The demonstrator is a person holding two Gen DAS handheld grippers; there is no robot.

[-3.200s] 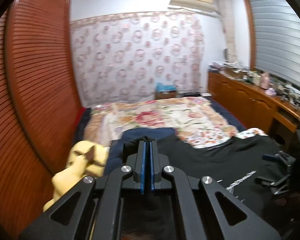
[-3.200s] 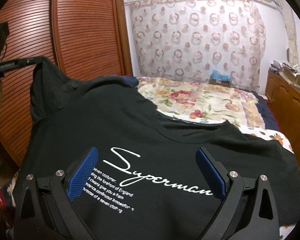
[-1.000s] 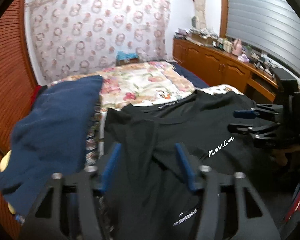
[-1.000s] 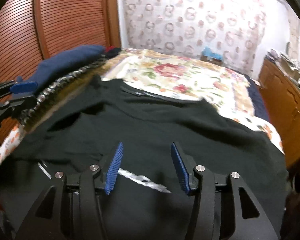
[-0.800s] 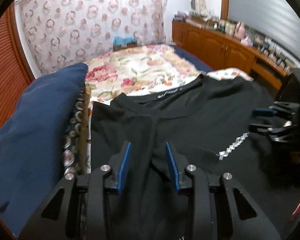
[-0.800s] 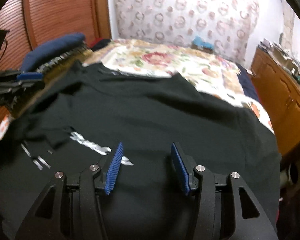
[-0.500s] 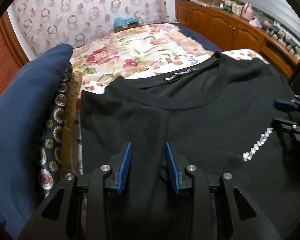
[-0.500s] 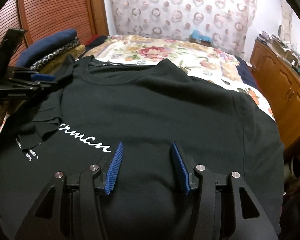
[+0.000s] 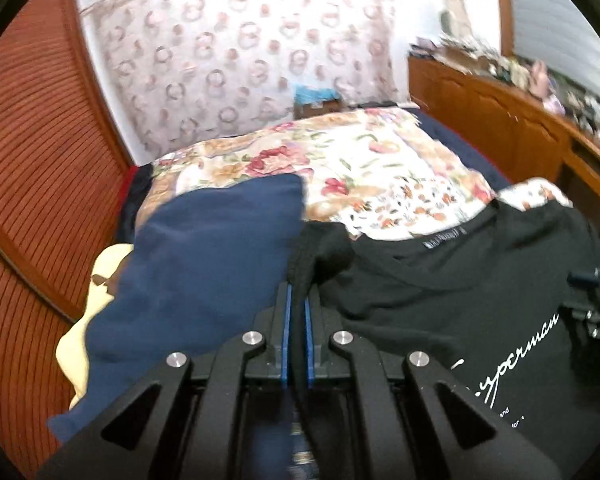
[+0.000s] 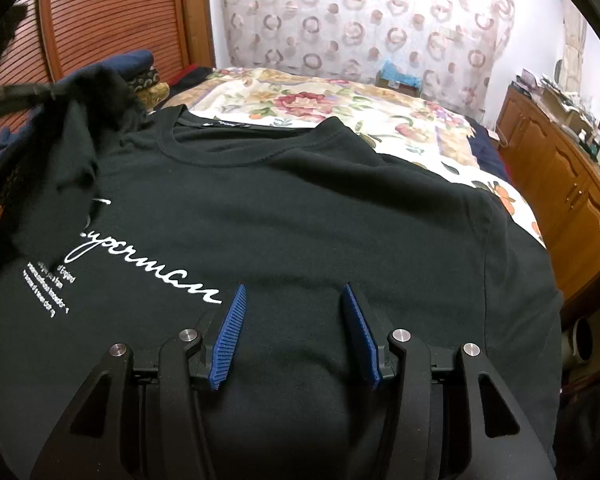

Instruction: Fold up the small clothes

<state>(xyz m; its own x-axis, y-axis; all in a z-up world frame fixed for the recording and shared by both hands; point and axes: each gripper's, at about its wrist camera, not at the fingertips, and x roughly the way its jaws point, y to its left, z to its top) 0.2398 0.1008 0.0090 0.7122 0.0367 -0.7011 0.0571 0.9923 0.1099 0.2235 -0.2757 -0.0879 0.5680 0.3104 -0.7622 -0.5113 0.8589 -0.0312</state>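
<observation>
A black T-shirt [image 10: 300, 208] with white "Superman" script lies front up on the floral bedspread [image 10: 320, 100]. My left gripper [image 9: 296, 300] is shut on the shirt's left sleeve [image 9: 320, 252], which bunches up above the pads. In the right wrist view the left gripper [image 10: 40, 94] holds that sleeve raised at the shirt's left shoulder. My right gripper [image 10: 294, 320] hovers open over the shirt's lower middle, nothing between its blue pads [image 10: 230, 332]. It shows dimly at the right edge of the left wrist view [image 9: 592, 280].
A navy folded cloth [image 9: 204, 272] and a yellow plush toy [image 9: 100, 276] lie left of the shirt, against the louvred wooden doors [image 9: 28, 160]. A wooden dresser [image 10: 560, 160] runs along the bed's right side.
My left gripper has closed on the shirt's left sleeve and lifted it off the bed. The right gripper has stayed half open over the shirt.
</observation>
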